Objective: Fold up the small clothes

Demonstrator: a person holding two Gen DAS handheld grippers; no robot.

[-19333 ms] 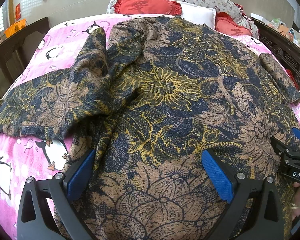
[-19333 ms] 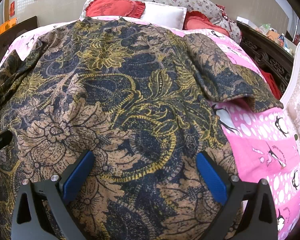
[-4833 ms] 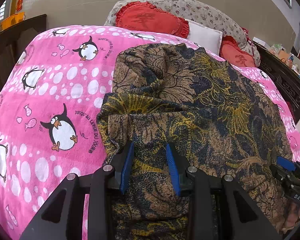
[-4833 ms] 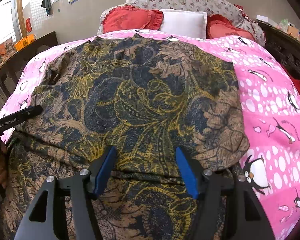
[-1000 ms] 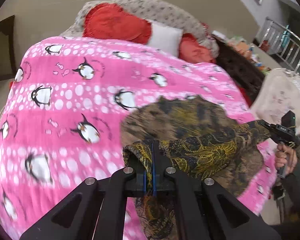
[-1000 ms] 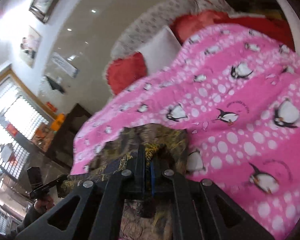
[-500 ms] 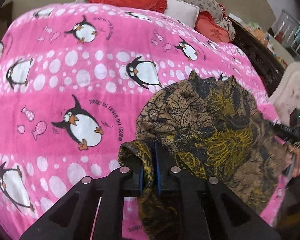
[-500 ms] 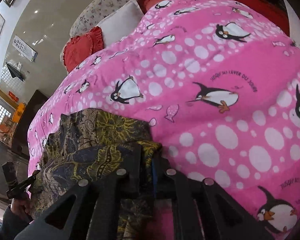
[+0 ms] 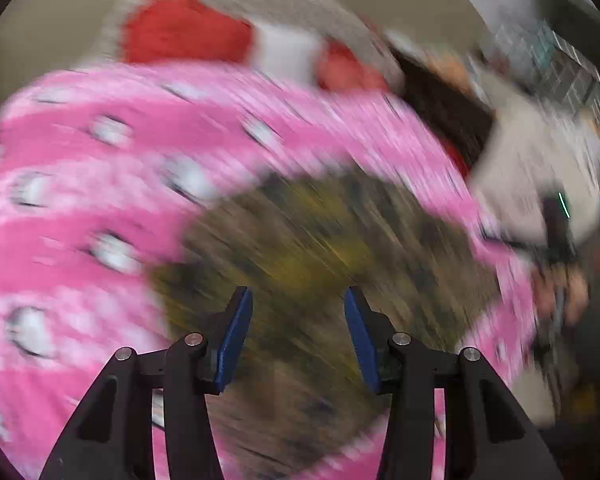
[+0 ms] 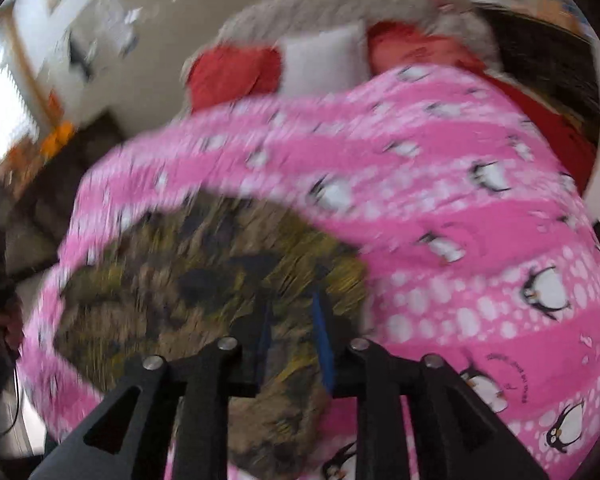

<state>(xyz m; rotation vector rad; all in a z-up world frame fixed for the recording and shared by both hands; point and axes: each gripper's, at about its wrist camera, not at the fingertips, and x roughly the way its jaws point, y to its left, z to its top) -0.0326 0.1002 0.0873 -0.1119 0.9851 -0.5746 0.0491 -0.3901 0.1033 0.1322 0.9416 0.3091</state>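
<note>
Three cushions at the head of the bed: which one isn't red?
The middle cushion: it is white and sits between the two red cushions, one on its left and one on its right. The left wrist view shows the same order, though blurred.

Both wrist views, seemingly above bed (image 9: 100, 200)

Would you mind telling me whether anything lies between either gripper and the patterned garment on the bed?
Nothing visible does. The patterned garment lies folded on the pink penguin blanket, directly beyond the left gripper and the right gripper. Both sets of jaws are opening with no cloth pinched between them, though the views are blurred.
</note>
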